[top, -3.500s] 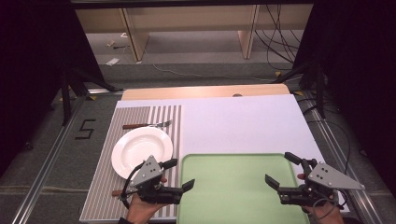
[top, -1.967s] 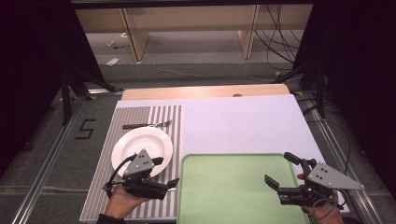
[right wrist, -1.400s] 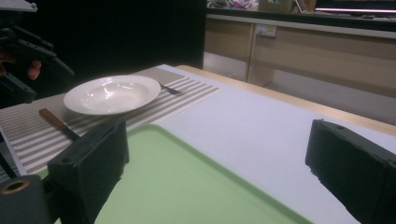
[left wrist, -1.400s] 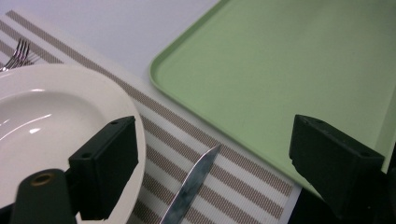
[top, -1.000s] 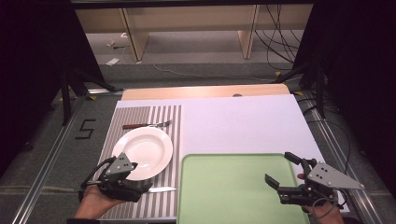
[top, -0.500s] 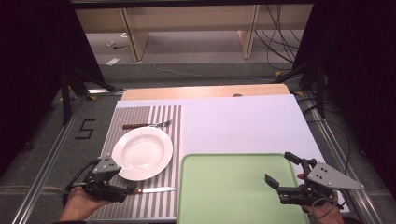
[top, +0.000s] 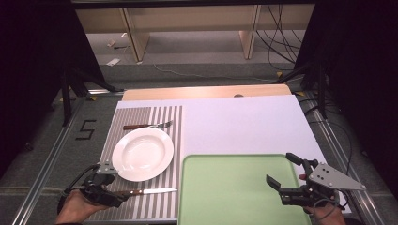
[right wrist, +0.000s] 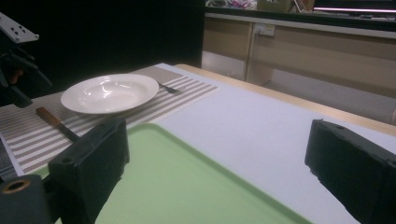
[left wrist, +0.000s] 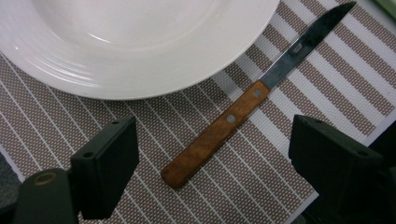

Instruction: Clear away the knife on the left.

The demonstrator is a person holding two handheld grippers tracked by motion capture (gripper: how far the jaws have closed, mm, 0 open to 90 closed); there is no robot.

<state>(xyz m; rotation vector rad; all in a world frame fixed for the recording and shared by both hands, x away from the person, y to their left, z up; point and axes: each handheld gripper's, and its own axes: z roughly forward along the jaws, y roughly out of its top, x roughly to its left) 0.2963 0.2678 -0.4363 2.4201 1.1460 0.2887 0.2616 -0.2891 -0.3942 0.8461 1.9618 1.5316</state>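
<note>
Knife (left wrist: 243, 109) lies flat on the striped mat (top: 155, 119), near side of the plate (top: 142, 153), wooden handle left, blade pointing right toward the green tray (top: 234, 187). Left gripper (top: 115, 187) at the handle end, jaws spread wide to either side of the handle, not touching it. Right gripper (top: 287, 176) over the tray's right part, jaws spread, holding nothing. Fork (top: 148, 125) on the mat's far side.

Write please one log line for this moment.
left gripper: open, jaws either side of knife handle | knife: flat on mat, beside plate | right gripper: open, over tray
</note>
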